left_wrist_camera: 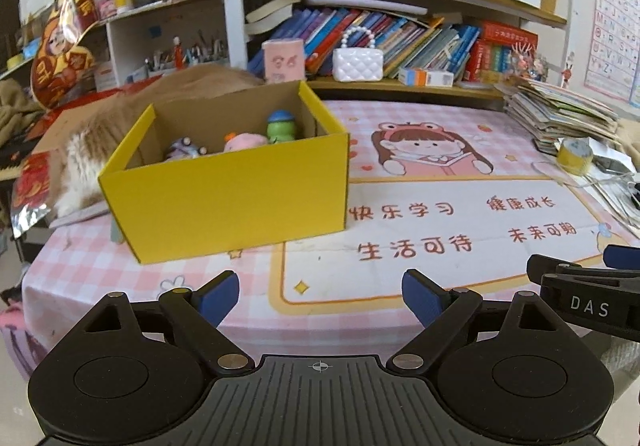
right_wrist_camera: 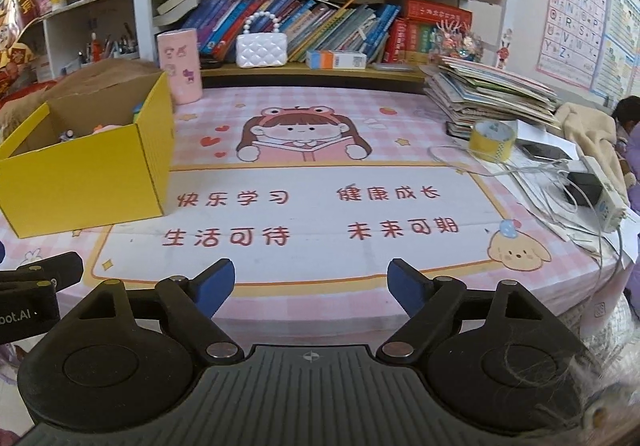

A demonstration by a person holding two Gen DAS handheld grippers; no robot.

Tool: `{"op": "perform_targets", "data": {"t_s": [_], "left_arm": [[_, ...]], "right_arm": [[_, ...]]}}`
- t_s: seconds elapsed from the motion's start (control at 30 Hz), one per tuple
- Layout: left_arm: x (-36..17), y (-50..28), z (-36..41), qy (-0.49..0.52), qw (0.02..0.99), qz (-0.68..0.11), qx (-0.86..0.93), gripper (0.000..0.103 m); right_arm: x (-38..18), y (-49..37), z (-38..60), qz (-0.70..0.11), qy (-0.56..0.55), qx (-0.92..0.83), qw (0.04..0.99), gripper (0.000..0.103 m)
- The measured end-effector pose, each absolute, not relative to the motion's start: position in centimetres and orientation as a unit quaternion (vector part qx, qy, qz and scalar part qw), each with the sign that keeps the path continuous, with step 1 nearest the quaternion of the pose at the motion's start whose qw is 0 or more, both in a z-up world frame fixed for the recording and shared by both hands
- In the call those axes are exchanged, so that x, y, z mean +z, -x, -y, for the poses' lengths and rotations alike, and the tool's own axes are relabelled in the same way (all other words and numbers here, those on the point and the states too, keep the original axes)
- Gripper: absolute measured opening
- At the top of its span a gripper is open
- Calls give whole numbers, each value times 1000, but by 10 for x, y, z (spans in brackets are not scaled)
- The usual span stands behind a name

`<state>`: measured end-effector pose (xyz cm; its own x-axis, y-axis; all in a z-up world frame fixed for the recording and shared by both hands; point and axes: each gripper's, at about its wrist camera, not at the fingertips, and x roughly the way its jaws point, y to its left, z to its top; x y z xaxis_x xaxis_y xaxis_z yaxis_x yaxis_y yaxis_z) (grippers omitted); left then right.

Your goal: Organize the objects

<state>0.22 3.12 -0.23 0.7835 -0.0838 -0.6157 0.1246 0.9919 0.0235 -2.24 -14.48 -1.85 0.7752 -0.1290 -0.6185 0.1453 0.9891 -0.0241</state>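
box: yellow cardboard box (left_wrist_camera: 224,182) open on top, standing on the pink checked mat (left_wrist_camera: 400,214); three small toys sit inside — green figure (left_wrist_camera: 281,127), pink one (left_wrist_camera: 244,142), purple-white one (left_wrist_camera: 185,148)
left gripper: (left_wrist_camera: 320,296) jaws spread wide, nothing between the pads, hovering over the near edge of the table
right gripper: (right_wrist_camera: 310,288) jaws also wide and empty, alongside the left one
box vs left gripper: ahead and slightly to the left, near but not touching
box vs right gripper: ahead and well off to the left, only its right half in that view
loose items: none visible on the open mat; looks like the sorting is about done, my read only
risk 1: furry animal (left_wrist_camera: 80,150) lies pressed against the box's far-left side; reaching in could bump it, or it could shove the box
risk 2: tape roll (right_wrist_camera: 492,140), cables (right_wrist_camera: 560,182) and book stack (right_wrist_camera: 492,90) crowd the right edge; a wide right-hand sweep could snag a cord and drag things off
risk 3: grippers sit close together, could knock each other if both turn toward the box
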Motion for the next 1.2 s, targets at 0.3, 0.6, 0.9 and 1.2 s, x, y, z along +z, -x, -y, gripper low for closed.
{"op": "perform_targets", "data": {"t_s": [0.3, 0.6, 0.9, 1.2], "left_arm": [[-1, -3, -19, -38, 944, -326, -48, 96], [-3, 4, -3, -54, 941, -329, -51, 99], [-2, 5, 2, -58, 941, -329, -52, 99], [-1, 2, 2, -54, 940, -333, -41, 100]], "right_arm": [[-15, 25, 151, -325, -3, -89, 942, 96], [-15, 29, 157, -329, 3, -95, 939, 96], [-16, 32, 165, -332, -8, -101, 938, 96], [-14, 29, 163, -329, 1, -99, 939, 97]]}}
